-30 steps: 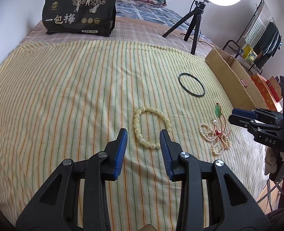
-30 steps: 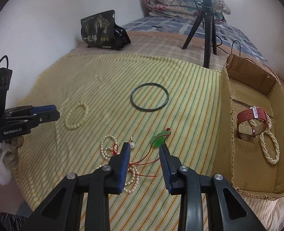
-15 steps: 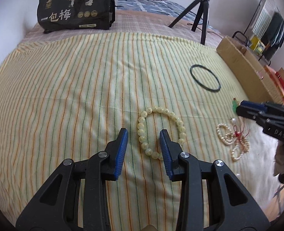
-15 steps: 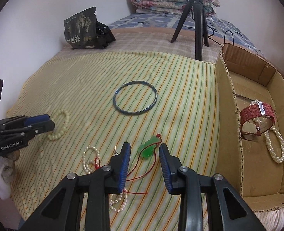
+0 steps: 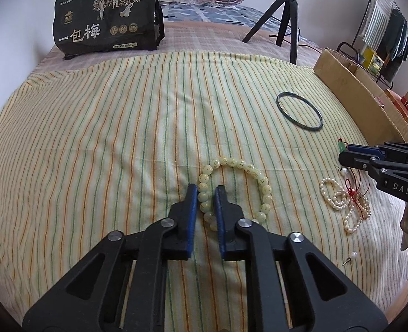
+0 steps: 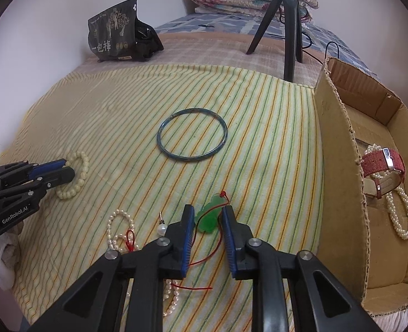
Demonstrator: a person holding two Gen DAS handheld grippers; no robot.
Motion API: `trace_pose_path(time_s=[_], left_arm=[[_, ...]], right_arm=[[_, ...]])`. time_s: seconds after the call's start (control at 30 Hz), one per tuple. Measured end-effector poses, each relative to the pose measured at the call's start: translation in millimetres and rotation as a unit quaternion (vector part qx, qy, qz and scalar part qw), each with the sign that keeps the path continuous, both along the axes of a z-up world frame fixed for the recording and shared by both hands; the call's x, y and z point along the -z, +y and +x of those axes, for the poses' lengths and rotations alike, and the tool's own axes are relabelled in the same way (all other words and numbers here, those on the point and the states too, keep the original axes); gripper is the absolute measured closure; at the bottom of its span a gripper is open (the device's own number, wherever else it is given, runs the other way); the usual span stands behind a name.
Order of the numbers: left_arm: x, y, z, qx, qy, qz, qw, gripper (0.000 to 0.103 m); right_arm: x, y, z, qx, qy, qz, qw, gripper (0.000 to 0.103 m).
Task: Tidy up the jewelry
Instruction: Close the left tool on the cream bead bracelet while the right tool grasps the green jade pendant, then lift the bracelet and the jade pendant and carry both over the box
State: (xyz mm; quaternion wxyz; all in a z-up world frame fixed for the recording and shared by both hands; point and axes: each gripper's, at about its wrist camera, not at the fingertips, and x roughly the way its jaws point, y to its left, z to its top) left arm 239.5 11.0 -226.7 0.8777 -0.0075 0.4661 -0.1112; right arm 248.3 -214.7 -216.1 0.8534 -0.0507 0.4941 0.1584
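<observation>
Left gripper [image 5: 206, 191] pinches the near side of the cream bead bracelet [image 5: 238, 191] on the striped cloth [image 5: 93, 144]. Right gripper [image 6: 208, 211] (fingers parted) straddles the green pendant [image 6: 210, 218]. Beyond lie the dark bangle [image 6: 192, 135] and, rightward, the cardboard box [image 6: 339, 166].

Two claws – the left claw [image 5: 206, 191] low in the middle of its own view, the right claw [image 6: 208, 212] low in the middle of its own. On the bed: one bead bracelet [image 5: 238, 191], one dark bangle [image 6: 192, 135], one green pendant [image 6: 210, 215] on a red cord, one tangle of pearl strands [image 5: 347, 204] – the number of strands cannot be told – and two loose pearl earrings [image 5: 350, 257] [image 6: 161, 225]. One cardboard box [image 6: 339, 166] at the right holds one red watch [image 6: 383, 166] and one pearl string [image 6: 401, 215]. One black bag [image 5: 107, 16], one tripod [image 5: 284, 13].
</observation>
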Motion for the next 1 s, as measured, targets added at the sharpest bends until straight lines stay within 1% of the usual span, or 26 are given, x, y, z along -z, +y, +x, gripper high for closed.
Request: trace_pose_path(time_s=[0.07, 0.27, 0.47, 0.77, 1.0], left_arm=[[0, 2, 1, -0.004, 0.001, -0.007, 1.0000, 0.097], [-6, 7, -1, -0.015, -0.001, -0.030, 0.9994, 0.098], [-19, 6, -10, -0.016, -0.018, -0.033, 0.9992, 0.098], [-48, 1, -26, -0.005, -0.049, -0.029, 0.9984, 0.098], [-73, -1, -42, 0.003, -0.072, -0.026, 0.9971, 0.098]], right_arm=[[0, 1, 0, -0.003, -0.002, -0.004, 1.000, 0.085], [-4, -1, -2, 0.001, -0.009, 0.005, 1.000, 0.086], [-17, -1, -9, 0.000, -0.026, 0.013, 1.000, 0.086], [-50, -8, -29, 0.000, -0.057, 0.024, 0.998, 0.086], [-85, -17, -51, 0.002, -0.086, 0.035, 0.996, 0.086]])
